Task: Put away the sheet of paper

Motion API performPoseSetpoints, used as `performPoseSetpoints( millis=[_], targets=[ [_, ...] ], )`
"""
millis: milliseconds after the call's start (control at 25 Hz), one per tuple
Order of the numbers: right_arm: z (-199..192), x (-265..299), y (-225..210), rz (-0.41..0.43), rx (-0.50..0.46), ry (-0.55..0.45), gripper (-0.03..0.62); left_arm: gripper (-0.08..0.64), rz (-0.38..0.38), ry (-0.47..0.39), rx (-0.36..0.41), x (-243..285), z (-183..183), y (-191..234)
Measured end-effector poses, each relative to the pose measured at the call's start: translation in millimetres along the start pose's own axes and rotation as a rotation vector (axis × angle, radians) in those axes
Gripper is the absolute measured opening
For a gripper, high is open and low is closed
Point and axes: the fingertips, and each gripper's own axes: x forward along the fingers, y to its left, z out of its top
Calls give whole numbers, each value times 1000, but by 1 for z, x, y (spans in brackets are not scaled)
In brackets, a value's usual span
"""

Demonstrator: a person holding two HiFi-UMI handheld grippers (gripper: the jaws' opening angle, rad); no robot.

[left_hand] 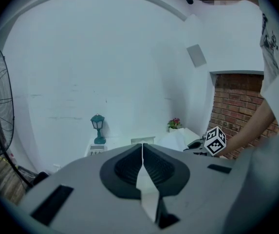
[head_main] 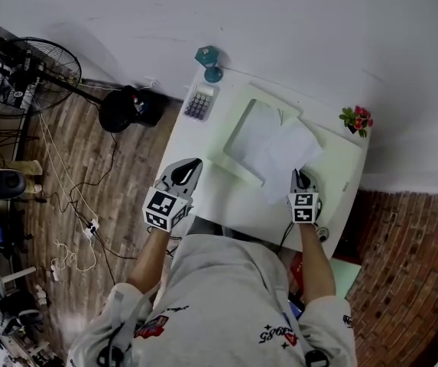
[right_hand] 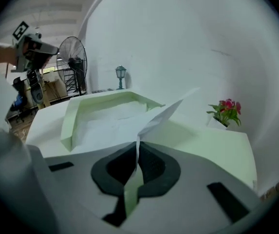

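Sheet of paper (head_main: 291, 157) gripped by right claw (head_main: 300, 177) over white table (head_main: 207, 197); left claw (head_main: 189, 167) clenched empty; wooden floor (head_main: 123, 220).

No word or number can be read. The print on the person's shirt (head_main: 234, 297) is too small to read, as are the calculator (head_main: 200, 102) keys. Square black-and-white coded markers cover the cubes on the left claw (head_main: 190, 167) and right claw (head_main: 300, 177).
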Motion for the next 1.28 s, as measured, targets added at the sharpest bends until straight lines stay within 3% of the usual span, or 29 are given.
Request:
performPoseSetpoints(
  millis=[200,560,720,1120,1280],
  targets=[
    [9,-1,9,25,-76,-39,5,25,-10,0,11,2,-2,-5],
    [23,28,2,111,75,-2,5,25,14,6,2,-7,-4,-2],
    [25,37,-2,143,200,12,5,25,30,9,-6,-11,-6,2],
    [28,67,-11,240,690,13,5,25,57,14,-20,-11,-10,14],
    [27,71,-5,247,690,34,5,25,72,12,-19,-16,-7,18]
  ],
)
